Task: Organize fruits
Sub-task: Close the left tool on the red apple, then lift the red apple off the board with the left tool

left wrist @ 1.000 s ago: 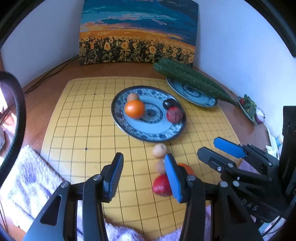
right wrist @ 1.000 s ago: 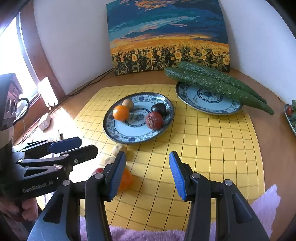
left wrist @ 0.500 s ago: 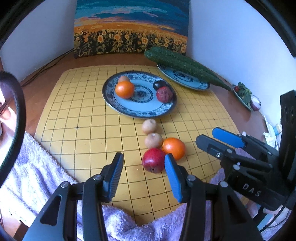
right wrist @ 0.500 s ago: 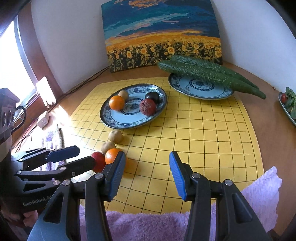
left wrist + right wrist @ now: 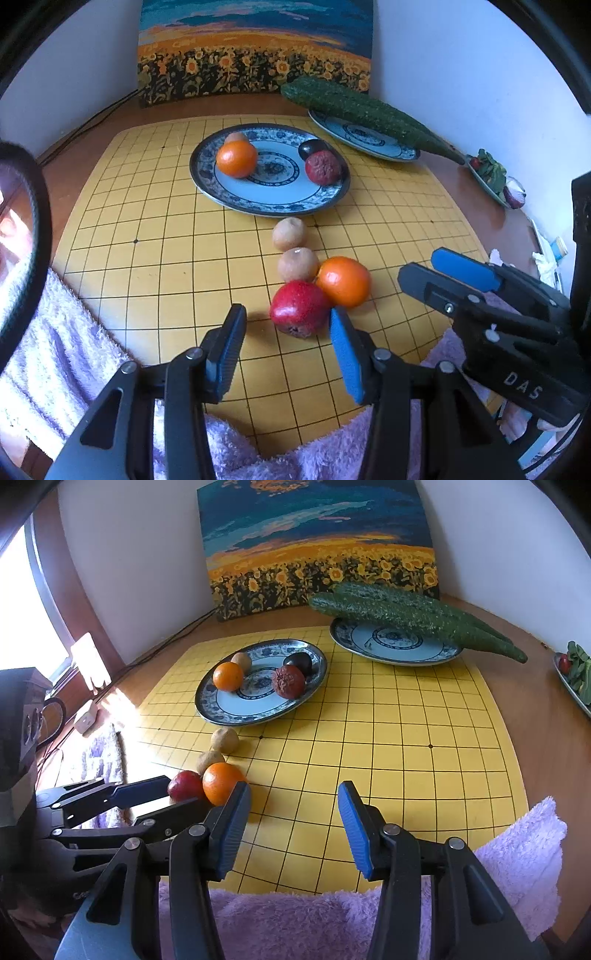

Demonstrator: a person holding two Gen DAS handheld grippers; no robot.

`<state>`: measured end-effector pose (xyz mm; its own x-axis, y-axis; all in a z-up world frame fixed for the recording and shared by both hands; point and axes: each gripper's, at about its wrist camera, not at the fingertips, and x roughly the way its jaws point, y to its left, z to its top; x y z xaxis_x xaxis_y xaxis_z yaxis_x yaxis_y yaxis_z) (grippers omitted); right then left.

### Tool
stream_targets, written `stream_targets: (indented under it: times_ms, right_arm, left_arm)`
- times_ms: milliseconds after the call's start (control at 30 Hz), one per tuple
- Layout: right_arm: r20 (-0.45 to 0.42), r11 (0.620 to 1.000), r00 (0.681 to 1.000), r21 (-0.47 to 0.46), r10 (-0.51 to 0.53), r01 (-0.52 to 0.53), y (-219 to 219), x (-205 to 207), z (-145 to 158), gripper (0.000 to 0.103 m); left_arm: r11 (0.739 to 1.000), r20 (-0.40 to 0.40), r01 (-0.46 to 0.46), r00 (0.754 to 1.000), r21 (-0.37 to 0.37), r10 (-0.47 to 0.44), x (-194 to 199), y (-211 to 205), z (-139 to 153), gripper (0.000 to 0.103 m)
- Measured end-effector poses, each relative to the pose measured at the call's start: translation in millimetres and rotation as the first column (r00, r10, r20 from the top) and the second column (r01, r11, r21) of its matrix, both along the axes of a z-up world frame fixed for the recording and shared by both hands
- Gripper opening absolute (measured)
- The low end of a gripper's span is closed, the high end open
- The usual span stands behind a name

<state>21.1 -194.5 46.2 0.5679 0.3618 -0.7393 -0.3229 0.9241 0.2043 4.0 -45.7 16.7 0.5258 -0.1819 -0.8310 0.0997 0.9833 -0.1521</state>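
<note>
On the yellow grid mat (image 5: 147, 229) lie a red apple (image 5: 299, 308), an orange (image 5: 343, 281) and two brown round fruits (image 5: 297, 264) (image 5: 289, 233). Behind them a blue-patterned plate (image 5: 273, 192) holds an orange (image 5: 236, 158), a brown fruit (image 5: 236, 137), a dark plum (image 5: 312, 148) and a wrinkled red fruit (image 5: 323, 168). My left gripper (image 5: 286, 345) is open, just before the red apple, apart from it. My right gripper (image 5: 293, 827) is open and empty over the mat, right of the loose orange (image 5: 221, 788) and red apple (image 5: 184, 785).
A second patterned plate (image 5: 395, 646) at the back right carries long green cucumbers (image 5: 406, 614). A sunflower painting (image 5: 317, 546) leans on the wall. A purple towel (image 5: 517, 856) lies along the near edge. A dish of vegetables (image 5: 491, 177) sits at far right.
Both grippers have drawn back and tilted, so the loose fruits show in full. The left gripper now has the red apple just ahead of its open fingers. No fruit has moved.
</note>
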Motion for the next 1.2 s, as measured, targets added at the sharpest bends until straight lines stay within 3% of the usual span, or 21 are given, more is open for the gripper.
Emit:
stream_targets:
  times_ms: [300, 467, 1200]
  right_arm:
    - [-0.021, 1.000, 1.000, 0.007, -0.001, 0.001, -0.1, 3.9, -6.0, 0.050]
    - [-0.023, 1.000, 1.000, 0.009, 0.000, 0.001, 1.2, 4.6, -6.0, 0.050]
    - [0.005, 0.997, 0.997, 0.021, 0.077, -0.077, 25.8, -9.9, -0.7, 0.050]
  left_arm:
    - [1.000, 0.006, 0.010, 1.000, 0.008, -0.010, 3.1, -1.9, -1.4, 0.048]
    - [0.999, 0.007, 0.034, 0.999, -0.020, -0.034, 2.4, -2.2, -1.5, 0.033]
    - [0.995, 0.060, -0.099, 0.993, 0.009, 0.098, -5.1, 38.8, 14.2, 0.033]
